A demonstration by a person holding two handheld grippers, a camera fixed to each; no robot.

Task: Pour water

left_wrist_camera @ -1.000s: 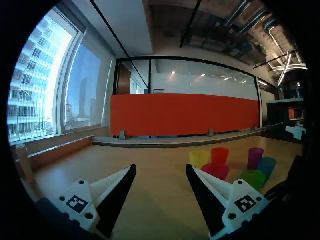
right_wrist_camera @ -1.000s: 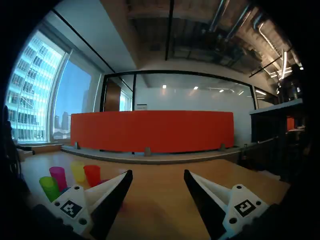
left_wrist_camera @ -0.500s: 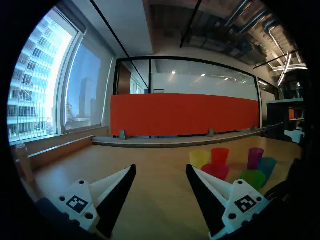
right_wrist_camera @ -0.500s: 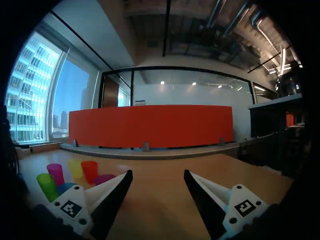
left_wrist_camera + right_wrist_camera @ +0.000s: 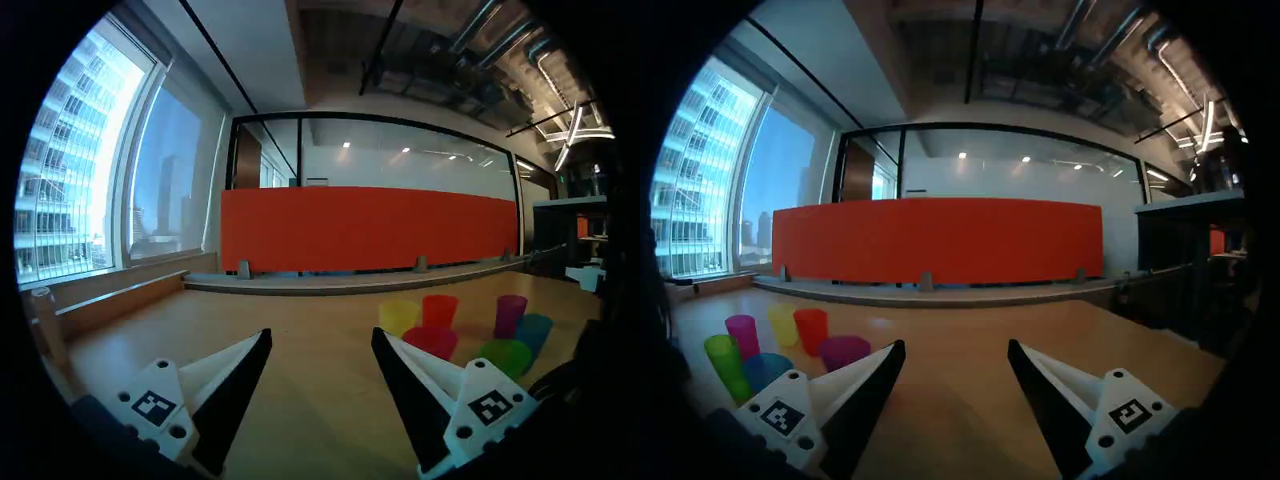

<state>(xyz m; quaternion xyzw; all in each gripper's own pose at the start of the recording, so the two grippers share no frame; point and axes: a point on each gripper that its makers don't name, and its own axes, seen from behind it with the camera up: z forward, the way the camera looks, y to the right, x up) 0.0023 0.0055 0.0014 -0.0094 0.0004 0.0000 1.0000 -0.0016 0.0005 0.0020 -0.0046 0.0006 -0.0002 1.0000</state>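
Left gripper view: the left tongs [image 5: 321, 331] stand wide apart and empty over the wooden bench [image 5: 312, 416]. Open wood runs ahead to the orange partition [image 5: 368, 228] along the far edge. The coloured plastic cups [image 5: 439, 310] cluster close together at the right. Right gripper view: the right tongs [image 5: 956, 344], also wide and empty, have the cups at near left and open bench to the right.
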